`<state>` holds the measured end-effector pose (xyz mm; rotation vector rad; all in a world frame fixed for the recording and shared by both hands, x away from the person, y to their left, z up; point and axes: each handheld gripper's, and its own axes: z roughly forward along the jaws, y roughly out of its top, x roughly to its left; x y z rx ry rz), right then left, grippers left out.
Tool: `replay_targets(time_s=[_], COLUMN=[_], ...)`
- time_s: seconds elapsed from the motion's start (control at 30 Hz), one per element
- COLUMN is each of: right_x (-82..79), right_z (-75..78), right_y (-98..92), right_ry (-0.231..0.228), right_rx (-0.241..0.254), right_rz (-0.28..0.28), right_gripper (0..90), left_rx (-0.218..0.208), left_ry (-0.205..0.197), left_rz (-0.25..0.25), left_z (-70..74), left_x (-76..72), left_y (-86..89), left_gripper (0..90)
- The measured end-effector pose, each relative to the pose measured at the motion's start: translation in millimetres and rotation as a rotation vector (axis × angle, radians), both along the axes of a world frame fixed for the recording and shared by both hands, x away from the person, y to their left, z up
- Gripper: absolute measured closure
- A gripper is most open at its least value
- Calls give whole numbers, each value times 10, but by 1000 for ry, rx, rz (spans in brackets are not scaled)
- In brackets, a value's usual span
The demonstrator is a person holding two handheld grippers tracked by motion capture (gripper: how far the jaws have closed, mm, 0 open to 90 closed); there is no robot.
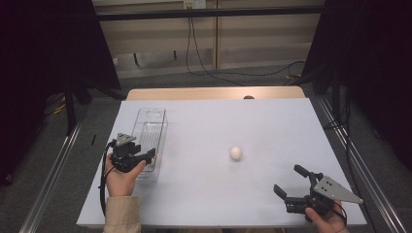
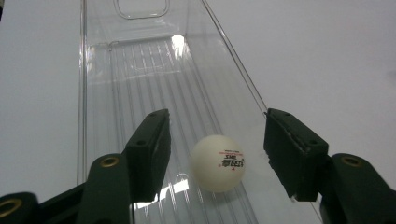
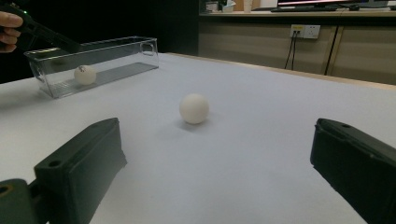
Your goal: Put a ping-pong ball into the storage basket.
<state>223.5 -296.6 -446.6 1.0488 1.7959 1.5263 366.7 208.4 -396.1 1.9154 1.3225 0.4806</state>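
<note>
Clear plastic is walling in the first ball (image 2: 217, 163): it is sitting on the ribbed floor of the long bin (image 1: 162, 127), between the jaws of your left gripper (image 1: 144, 156) but touching neither pad. Those jaws are standing apart with a gap on each side of the ball, holding nothing.

The second ball (image 1: 235, 153) is lying bare on the table, about midway between your hands and well apart from the bin. Your right gripper (image 3: 219, 179) is the nearer one, and it is already pointing at this ball: in the right gripper view the ball is sitting ahead of the wide-open, empty jaws, a little left of centre. A straight reach forward, nudged slightly left, looks like the move to make, and being round, the ball is offering no axis to line up with. The bin's long axis is running away from you along the left edge.

The white table covering (image 1: 272, 121) is looking smooth, so the ball may roll at a touch. Beyond the table, cables are trailing over a grey floor between dark curtains.
</note>
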Motion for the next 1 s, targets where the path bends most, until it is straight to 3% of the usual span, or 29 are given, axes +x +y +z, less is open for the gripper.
replay_targets(time_s=[0.5, 1.0], right_x=[-2, -4], right_z=[1, -1], right_y=[2, 19], right_ry=[-2, 2], right_rx=[-6, -5], right_rz=[3, 8], right_gripper=[18, 18], left_rx=[-15, -31], left_ry=[-27, -26], left_rz=[-38, -75], left_z=[136, 152], left_x=[-38, -36], left_y=[-167, -303], left_gripper=[263, 186])
